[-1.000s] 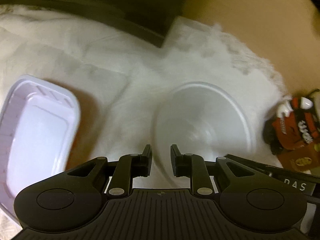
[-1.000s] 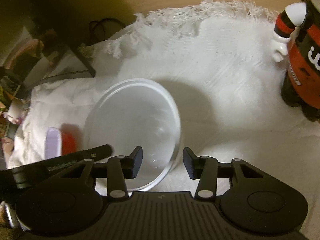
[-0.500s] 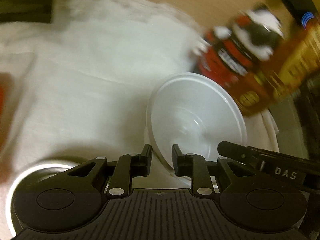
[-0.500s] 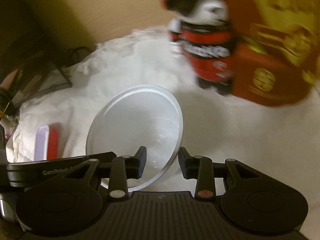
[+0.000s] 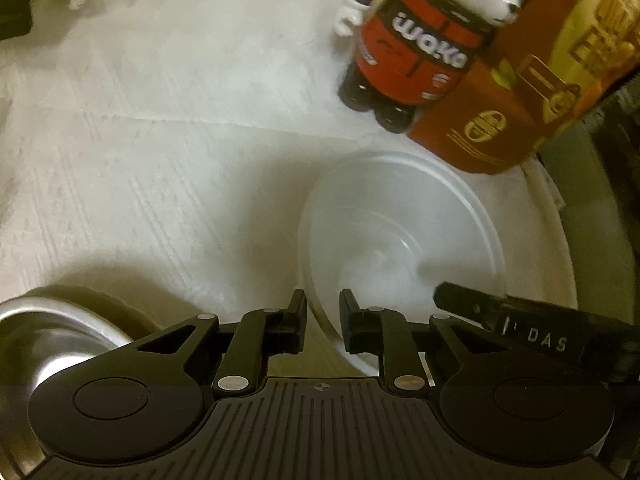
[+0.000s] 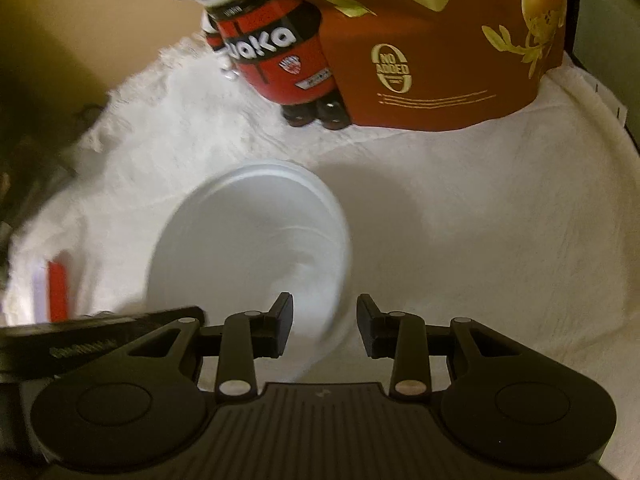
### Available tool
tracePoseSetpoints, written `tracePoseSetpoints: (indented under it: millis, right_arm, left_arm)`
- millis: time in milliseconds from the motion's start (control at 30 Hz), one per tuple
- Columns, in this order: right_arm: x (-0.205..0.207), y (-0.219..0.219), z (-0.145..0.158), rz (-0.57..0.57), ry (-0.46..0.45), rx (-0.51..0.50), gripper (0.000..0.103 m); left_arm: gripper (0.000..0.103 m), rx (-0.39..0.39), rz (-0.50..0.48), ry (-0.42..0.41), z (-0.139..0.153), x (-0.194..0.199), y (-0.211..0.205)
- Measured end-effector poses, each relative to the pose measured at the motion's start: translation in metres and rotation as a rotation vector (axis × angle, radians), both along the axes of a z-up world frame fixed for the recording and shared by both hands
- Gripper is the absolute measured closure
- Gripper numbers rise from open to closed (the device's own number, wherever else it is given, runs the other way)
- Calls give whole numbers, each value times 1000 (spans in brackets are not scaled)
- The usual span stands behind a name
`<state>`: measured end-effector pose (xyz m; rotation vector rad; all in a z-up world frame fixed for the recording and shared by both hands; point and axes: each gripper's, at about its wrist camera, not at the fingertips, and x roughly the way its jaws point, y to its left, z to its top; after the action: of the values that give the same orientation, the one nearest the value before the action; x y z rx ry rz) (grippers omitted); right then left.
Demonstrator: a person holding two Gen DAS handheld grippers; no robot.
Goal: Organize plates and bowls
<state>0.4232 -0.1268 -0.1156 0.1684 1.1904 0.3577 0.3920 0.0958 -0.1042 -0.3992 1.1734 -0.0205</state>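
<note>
A clear white plastic bowl [image 5: 400,240] is held over the white cloth, also in the right wrist view [image 6: 248,248]. My left gripper [image 5: 322,320] is shut on the bowl's near left rim. My right gripper [image 6: 324,324] has its jaws either side of the bowl's right rim, with a wider gap than before; contact is unclear. A steel bowl [image 5: 48,340] sits at the lower left of the left wrist view.
A red and black bear-shaped bottle [image 5: 416,48] and an orange snack bag [image 6: 440,48] stand at the back of the white cloth [image 6: 480,220]. A lilac container with something red [image 6: 52,288] lies at the far left.
Both grippers have carried the bowl to the right, toward the bottle and bag. The right gripper's jaws have widened from their tight grip. The steel bowl has come into the left view.
</note>
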Motion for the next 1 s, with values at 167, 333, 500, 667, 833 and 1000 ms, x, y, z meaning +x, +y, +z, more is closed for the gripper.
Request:
tracePoseSetpoints:
  millis: [167, 333, 500, 667, 833, 1000]
  right_arm:
    - [6, 3, -4, 16, -18, -26, 68]
    - [8, 10, -2, 46, -59, -70, 68]
    - [8, 9, -3, 46, -72, -76, 68]
    - [9, 7, -3, 51, -86, -83, 68]
    - [13, 6, -7, 51, -73, -83, 68]
    - [19, 5, -13, 60, -52, -75, 68]
  left_arm:
    - [83, 9, 30, 16, -1, 6, 7]
    - [83, 5, 43, 17, 0, 9, 11]
    - [83, 12, 48, 25, 0, 12, 11]
    - [83, 15, 58, 38, -6, 16, 10]
    - [83, 3, 59, 47, -11, 21, 10]
    - [84, -9, 57, 56, -17, 25, 10]
